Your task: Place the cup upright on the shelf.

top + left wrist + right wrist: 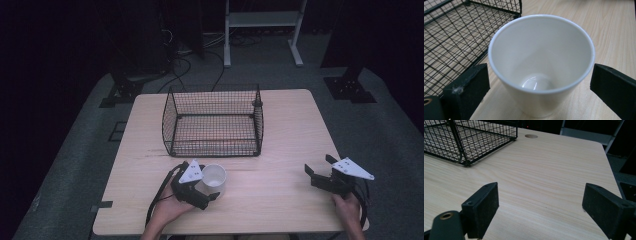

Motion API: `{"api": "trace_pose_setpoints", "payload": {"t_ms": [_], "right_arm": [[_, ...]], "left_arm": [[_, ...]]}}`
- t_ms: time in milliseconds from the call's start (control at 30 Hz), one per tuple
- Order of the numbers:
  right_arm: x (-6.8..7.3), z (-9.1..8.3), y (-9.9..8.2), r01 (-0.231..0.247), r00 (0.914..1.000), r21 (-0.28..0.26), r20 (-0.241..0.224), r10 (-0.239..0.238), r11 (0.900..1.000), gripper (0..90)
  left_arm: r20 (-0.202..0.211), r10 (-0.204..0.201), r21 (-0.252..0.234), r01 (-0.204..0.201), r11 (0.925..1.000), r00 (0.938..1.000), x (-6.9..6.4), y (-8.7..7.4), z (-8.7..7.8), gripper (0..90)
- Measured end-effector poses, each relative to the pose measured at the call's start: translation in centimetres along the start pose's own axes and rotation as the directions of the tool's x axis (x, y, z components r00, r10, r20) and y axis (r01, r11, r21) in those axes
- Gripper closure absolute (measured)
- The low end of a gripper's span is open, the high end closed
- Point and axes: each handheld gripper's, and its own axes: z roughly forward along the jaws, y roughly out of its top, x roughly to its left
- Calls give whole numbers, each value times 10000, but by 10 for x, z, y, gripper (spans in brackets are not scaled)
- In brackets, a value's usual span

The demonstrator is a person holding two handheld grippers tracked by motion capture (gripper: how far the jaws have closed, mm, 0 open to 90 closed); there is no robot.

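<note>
Item 1, left gripper (pixel 206 186): jaws spread wide, one on each side of the white cup (pixel 213 179). In the left gripper view (pixel 540 82) a narrow gap shows between each jaw and the cup wall; contact cannot be confirmed, and nothing is pinched. The person's left hand (pixel 167 210) enters from 6 o'clock and grips the body from behind, jaws pointing toward about 2 o'clock. A grey three-cornered plate sits on top; a black cable trails back toward the near table edge.

Item 2, white cup (pixel 541 62): upright, mouth open, empty inside, standing on the wooden table (pixel 280 130). It lies just at 6 o'clock of the wire basket (pixel 212 122), near its front wall but apart from it.

Item 3, right gripper (pixel 318 169): jaws spread wide, holding nothing. In the right gripper view (pixel 540 202) only bare tabletop lies between them. The right hand (pixel 347 207) holds it at the table's 4 o'clock corner, jaws pointing toward about 10 o'clock, well apart from the cup.

Item 4, wire basket (pixel 471 140): black mesh, open top, empty, at the table's centre toward 12 o'clock.
</note>
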Motion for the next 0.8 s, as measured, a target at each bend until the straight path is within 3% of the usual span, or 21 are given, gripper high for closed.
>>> {"api": "trace_pose_setpoints", "payload": {"t_ms": [300, 500, 533, 800], "right_arm": [[0, 0, 0, -4, 10000, -6, -3, 4, 10000, 130], [0, 0, 0, -25, 10000, -23, 9, 26, 10000, 131], [0, 0, 0, -25, 10000, -23, 9, 25, 10000, 130], [-1, 0, 0, -40, 10000, -35, 5, 41, 10000, 131]], "left_arm": [[-55, 128, 428, -125, 9990, 9999, 0, 6, 9, 51], [31, 193, 581, -194, 9981, 9998, 3, 8, 11, 147], [205, 211, 629, -223, 9978, 9996, 4, 8, 12, 176], [323, 307, 588, -325, 9977, 9990, 3, 10, 10, 204]]}}
